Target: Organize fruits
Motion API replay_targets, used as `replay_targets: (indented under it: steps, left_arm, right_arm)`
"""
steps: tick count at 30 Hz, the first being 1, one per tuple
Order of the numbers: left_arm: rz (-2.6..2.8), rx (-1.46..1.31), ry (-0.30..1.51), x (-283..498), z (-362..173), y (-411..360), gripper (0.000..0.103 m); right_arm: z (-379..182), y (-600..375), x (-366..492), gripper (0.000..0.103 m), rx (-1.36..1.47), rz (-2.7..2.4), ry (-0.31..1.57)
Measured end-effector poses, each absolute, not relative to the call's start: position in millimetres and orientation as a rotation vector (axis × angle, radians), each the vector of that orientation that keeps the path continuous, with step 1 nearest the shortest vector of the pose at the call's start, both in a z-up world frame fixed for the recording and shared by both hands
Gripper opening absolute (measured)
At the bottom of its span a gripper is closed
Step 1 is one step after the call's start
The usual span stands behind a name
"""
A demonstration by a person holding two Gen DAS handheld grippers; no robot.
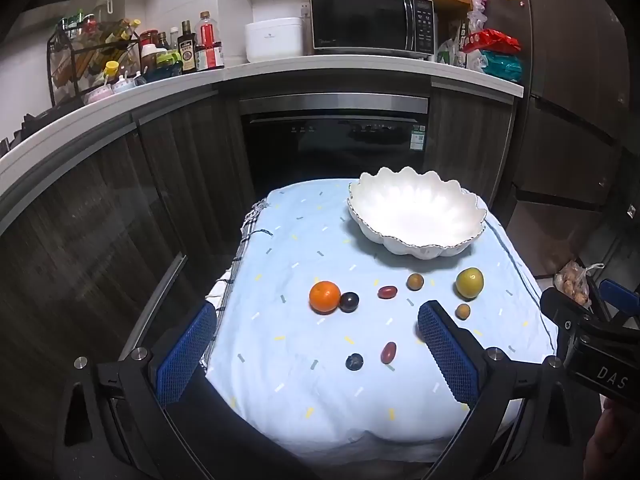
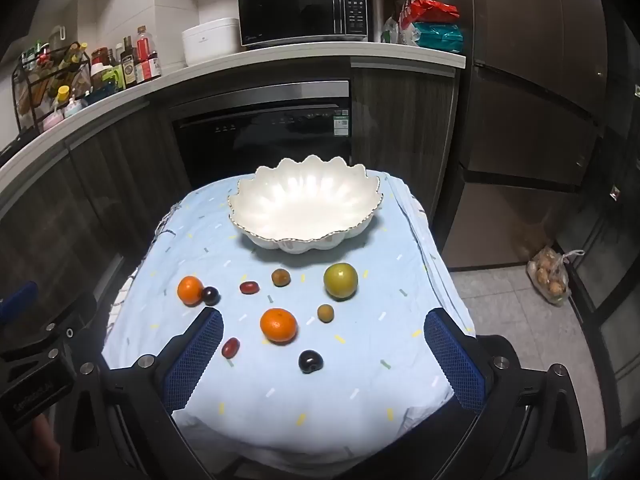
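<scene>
A white scalloped bowl point(image 1: 416, 216) point(image 2: 304, 208) stands empty at the far side of a pale blue cloth point(image 1: 300, 400). Loose fruit lies in front of it: two oranges point(image 2: 190, 290) point(image 2: 278, 325), a green apple point(image 2: 340, 281) point(image 1: 469, 282), dark plums point(image 2: 210, 295) point(image 2: 310, 361), red oval fruits point(image 2: 249, 287) point(image 2: 231, 347) and small brown fruits point(image 2: 281, 277) point(image 2: 325, 313). My left gripper point(image 1: 318, 354) hovers open over the near left fruit, touching nothing. Open as well, my right gripper point(image 2: 324, 360) hangs above the near orange and plum.
The cloth covers a small table point(image 2: 440, 280) with drop-offs on every side. Behind it are dark cabinets, a built-in dishwasher point(image 2: 264, 132) and a counter with a microwave point(image 2: 302, 12) and bottles. A plastic bag point(image 2: 550, 276) lies on the floor at the right.
</scene>
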State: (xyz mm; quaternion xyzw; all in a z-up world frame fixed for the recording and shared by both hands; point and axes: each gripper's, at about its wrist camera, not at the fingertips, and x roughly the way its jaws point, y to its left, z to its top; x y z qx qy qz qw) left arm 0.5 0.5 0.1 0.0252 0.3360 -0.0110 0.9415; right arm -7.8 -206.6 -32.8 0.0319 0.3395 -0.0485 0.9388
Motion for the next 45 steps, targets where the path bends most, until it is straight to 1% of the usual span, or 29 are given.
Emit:
replay_targets:
  steps: [45]
  left_arm:
    - [-0.03, 0.053, 0.694, 1.0, -5.3, -0.7, 0.103]
  right_arm:
    - [-32.1, -206.0, -7.9, 0.102, 0.065, -0.096, 0.693]
